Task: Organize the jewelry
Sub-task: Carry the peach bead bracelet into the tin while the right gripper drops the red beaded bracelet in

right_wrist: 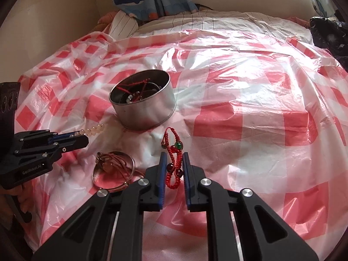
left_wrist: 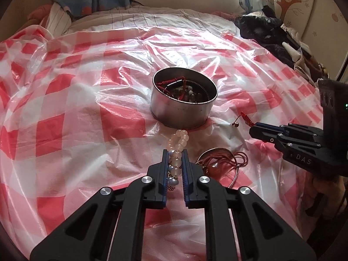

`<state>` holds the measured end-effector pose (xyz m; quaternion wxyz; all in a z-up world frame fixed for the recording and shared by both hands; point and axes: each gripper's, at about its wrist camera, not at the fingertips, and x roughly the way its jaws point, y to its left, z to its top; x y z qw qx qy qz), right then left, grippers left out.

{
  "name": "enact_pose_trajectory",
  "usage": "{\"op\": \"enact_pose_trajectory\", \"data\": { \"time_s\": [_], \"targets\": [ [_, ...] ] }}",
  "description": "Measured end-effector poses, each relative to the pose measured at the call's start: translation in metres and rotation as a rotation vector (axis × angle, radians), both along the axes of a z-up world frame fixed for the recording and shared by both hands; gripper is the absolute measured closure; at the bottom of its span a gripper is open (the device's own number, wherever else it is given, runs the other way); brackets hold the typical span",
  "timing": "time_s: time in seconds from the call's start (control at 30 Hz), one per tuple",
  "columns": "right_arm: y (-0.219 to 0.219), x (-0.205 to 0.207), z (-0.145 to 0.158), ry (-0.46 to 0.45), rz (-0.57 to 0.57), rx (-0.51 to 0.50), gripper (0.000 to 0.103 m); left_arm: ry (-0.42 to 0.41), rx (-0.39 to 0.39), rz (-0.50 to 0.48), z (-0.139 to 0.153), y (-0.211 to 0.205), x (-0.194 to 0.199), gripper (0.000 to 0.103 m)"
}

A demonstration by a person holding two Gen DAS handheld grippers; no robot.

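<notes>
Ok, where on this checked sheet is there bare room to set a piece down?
The checked sheet lies bare to the right of the tin, out to the dark clothes, and beyond the tin toward the pillows. Crowded: the near side of the tin, with the bangle and cord between both grippers.

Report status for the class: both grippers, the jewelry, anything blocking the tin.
Left gripper shut on pale bead bracelet. Right gripper shut on red cord bracelet. Metal tin open, part filled. Bangle with cords loose on the cloth; path clear.
</notes>
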<state>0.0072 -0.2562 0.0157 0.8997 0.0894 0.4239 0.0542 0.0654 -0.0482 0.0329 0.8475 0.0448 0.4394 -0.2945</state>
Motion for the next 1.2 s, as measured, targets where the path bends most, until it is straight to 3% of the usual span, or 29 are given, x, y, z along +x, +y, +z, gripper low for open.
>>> {"op": "enact_pose_trajectory", "data": {
  "time_s": [0.13,0.37,0.4,0.43,0.47,0.5,0.6,0.67,0.7,0.73,0.77,1.03,1.2],
  "targets": [
    [0.005,0.001,0.001,-0.003,0.016,-0.005,0.088,0.000,-0.025,0.020,0.004,0.005,0.003,0.093],
    [0.008,0.005,-0.010,0.049,0.012,-0.052,0.088,0.046,0.080,0.059,-0.020,0.000,0.010,0.090],
    [0.008,0.005,-0.012,0.053,0.005,-0.057,0.081,0.040,0.103,0.060,-0.022,-0.001,0.010,0.084],
    [0.007,0.005,-0.012,0.052,0.002,-0.061,0.065,0.025,0.123,0.071,-0.022,-0.002,0.010,0.071],
    [0.007,0.004,-0.011,0.047,-0.002,-0.068,0.059,0.010,0.137,0.080,-0.022,-0.001,0.010,0.063],
    [0.008,0.004,-0.011,0.045,0.000,-0.072,0.058,-0.004,0.147,0.083,-0.021,-0.001,0.009,0.054],
    [0.010,0.006,-0.015,0.065,0.009,-0.082,0.058,-0.009,0.168,0.078,-0.024,-0.003,0.010,0.053],
    [0.012,0.008,-0.020,0.084,0.012,-0.102,0.058,-0.024,0.202,0.059,-0.027,-0.007,0.008,0.054],
    [0.012,0.008,-0.020,0.085,0.011,-0.112,0.062,-0.028,0.206,0.038,-0.027,-0.010,0.006,0.073],
    [0.012,0.008,-0.020,0.083,0.014,-0.112,0.081,-0.018,0.198,0.017,-0.026,-0.012,0.005,0.087],
    [0.011,0.007,-0.019,0.081,0.019,-0.089,0.089,-0.026,0.192,0.010,-0.024,-0.013,0.003,0.089],
    [0.008,-0.003,0.009,-0.062,0.025,0.001,0.089,-0.026,-0.023,0.033,0.006,-0.001,0.000,0.090],
    [0.010,-0.004,0.017,-0.101,0.029,0.010,0.089,-0.036,-0.052,0.035,0.012,-0.005,-0.001,0.090]
  ]
}}
